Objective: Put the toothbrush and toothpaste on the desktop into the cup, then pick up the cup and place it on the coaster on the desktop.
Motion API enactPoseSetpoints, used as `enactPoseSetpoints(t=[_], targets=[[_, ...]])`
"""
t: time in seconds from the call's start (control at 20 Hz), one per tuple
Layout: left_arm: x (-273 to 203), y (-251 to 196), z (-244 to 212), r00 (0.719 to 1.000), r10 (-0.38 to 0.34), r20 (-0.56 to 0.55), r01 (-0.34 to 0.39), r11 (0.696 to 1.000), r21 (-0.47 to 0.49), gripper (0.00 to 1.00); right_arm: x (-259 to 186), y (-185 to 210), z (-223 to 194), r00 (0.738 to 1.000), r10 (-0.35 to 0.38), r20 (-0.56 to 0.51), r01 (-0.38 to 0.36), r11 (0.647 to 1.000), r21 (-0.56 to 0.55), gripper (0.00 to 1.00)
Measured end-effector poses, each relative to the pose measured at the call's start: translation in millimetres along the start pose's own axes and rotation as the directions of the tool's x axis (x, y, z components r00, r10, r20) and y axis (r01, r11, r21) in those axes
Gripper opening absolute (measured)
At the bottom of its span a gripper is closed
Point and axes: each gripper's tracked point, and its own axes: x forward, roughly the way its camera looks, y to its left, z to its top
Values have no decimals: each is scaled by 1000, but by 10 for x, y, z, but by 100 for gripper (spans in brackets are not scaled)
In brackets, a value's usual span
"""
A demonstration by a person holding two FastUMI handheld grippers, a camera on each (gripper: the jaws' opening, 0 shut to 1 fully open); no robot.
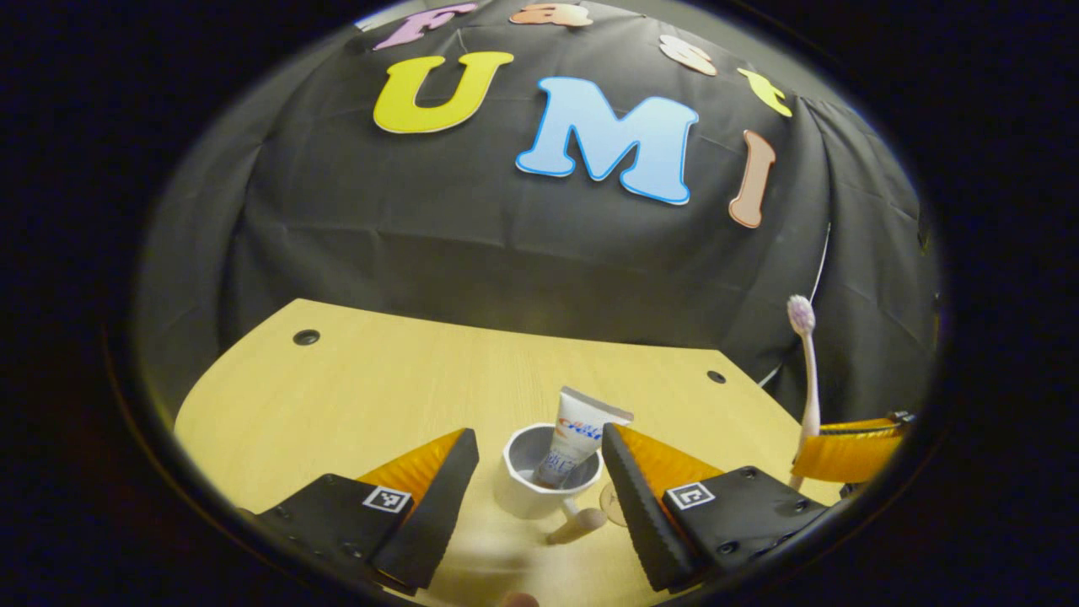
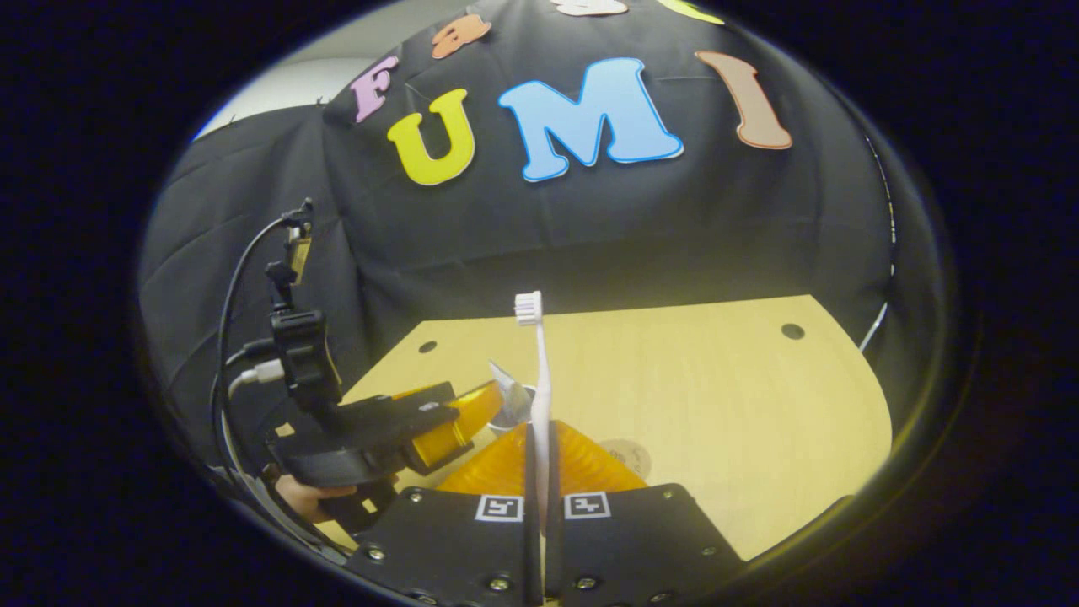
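The white-and-blue toothpaste tube (image 1: 578, 438) already stands in the white ceramic cup (image 1: 539, 485) between the left gripper's (image 1: 539, 489) wide jaws, while the right gripper (image 2: 539, 472) clamps the upright pale toothbrush (image 2: 539, 388) beside the cup, leaving brush insertion and the coaster (image 2: 628, 455) move.

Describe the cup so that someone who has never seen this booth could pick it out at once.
On the pale wooden desktop, look between the open fingers of the left tongs. The cup stands there: a white mug with a grey inside and a light handle sticking out toward the camera. Alone among the things here, it has the toothpaste tube standing in it, leaning against its rim.
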Motion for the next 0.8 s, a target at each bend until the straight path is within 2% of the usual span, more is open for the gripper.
enactPoseSetpoints(t=[0.4, 0.8], targets=[[-467, 319, -227, 996, 64, -58, -65, 998, -24, 94, 609, 475, 378, 984, 157, 82, -152, 986, -70, 3], [-665, 494, -506, 985, 88, -149, -103, 990, -97, 94, 1089, 704, 326, 974, 207, 92, -191, 969, -158, 3]])
